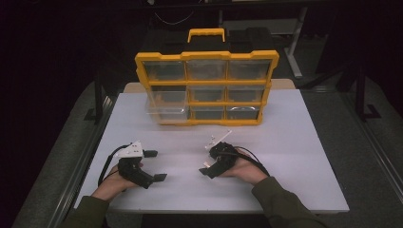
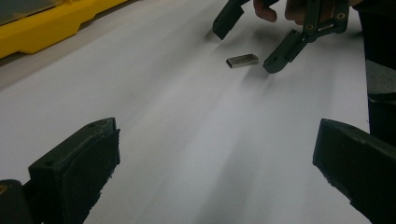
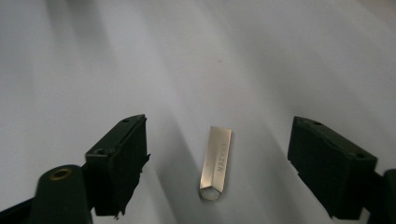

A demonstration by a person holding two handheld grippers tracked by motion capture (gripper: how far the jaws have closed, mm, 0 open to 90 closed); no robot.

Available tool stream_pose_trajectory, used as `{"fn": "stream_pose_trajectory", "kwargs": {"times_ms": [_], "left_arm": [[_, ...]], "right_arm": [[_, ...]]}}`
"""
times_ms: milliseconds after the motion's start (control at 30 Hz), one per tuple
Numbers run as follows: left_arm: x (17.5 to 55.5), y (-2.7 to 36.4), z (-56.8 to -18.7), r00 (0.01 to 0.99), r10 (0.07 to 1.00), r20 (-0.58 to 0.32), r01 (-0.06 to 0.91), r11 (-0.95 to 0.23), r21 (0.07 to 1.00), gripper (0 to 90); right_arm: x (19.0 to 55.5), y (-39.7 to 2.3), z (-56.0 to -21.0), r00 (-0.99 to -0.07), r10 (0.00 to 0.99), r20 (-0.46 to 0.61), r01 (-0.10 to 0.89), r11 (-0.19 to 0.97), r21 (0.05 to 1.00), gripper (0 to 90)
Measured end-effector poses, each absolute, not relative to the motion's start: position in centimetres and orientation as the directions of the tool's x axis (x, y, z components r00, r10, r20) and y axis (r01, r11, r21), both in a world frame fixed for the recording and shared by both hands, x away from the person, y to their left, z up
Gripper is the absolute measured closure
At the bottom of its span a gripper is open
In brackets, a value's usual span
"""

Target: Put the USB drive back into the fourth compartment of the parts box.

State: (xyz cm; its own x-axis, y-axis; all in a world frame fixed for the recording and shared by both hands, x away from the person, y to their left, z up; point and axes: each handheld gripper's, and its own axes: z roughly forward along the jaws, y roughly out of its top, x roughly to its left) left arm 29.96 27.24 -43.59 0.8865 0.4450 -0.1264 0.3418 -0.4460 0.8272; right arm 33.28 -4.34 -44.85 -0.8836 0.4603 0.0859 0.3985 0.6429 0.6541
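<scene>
High view, left gripper [image 1: 157, 165]: jaws spread wide with bare table between them, holding and touching nothing; it rests on the near left part of the white table [image 1: 304, 156].
Left hand [image 1: 116, 179]: comes in from the near edge in an olive sleeve, wrapped round the gripper's body, jaws pointing right across the table; a black cable loops off its left side.
Left gripper view: the two black pads stand far apart at the near corners; across the table, the right gripper [image 2: 247, 44] points down on either side of the small metal piece [image 2: 242, 60].
Right gripper [image 3: 217, 165], fingers: open, with the pads [image 3: 122, 158] well clear of the USB stick [image 3: 216, 162] on both sides; the stick lies between them, untouched.
Right hand [image 1: 247, 168]: near the table's middle, sleeve entering from the near right, gripper tipped down and to the left toward the tabletop.
USB stick, look: slim, flat, silver metal, faint lettering along its length, with an open loop at the end nearest the camera; it lies flat on the table, lengthwise along the jaws and slightly slanted.
Far side: a yellow parts organizer [image 1: 207, 88] with clear drawers stands upright on the table's far edge; its lower left drawer [image 1: 167, 105] is pulled out.
</scene>
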Motion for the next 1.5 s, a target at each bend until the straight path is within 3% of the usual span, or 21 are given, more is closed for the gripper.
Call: {"fn": "stream_pose_trajectory", "kwargs": {"times_ms": [367, 700, 1233, 1500], "left_arm": [[30.02, 27.29, -43.61, 0.885, 0.448, -0.13, 0.344, -0.441, 0.829, 0.0], [30.05, 27.41, -43.53, 0.881, 0.455, -0.131, 0.347, -0.431, 0.833, 0.0], [30.01, 27.42, -43.51, 0.882, 0.455, -0.127, 0.343, -0.434, 0.833, 0.0], [29.96, 27.41, -43.52, 0.883, 0.452, -0.125, 0.342, -0.437, 0.832, 0.0]], "right_arm": [[33.06, -4.58, -44.86, -0.883, 0.464, 0.069, 0.389, 0.642, 0.661, 45.2], [32.89, -4.71, -44.91, -0.885, 0.461, 0.069, 0.389, 0.648, 0.655, 60.9], [32.76, -4.58, -45.08, -0.89, 0.454, 0.031, 0.365, 0.671, 0.645, 77.2], [32.9, -4.65, -45.01, -0.894, 0.446, 0.036, 0.362, 0.674, 0.643, 78.1]]}}
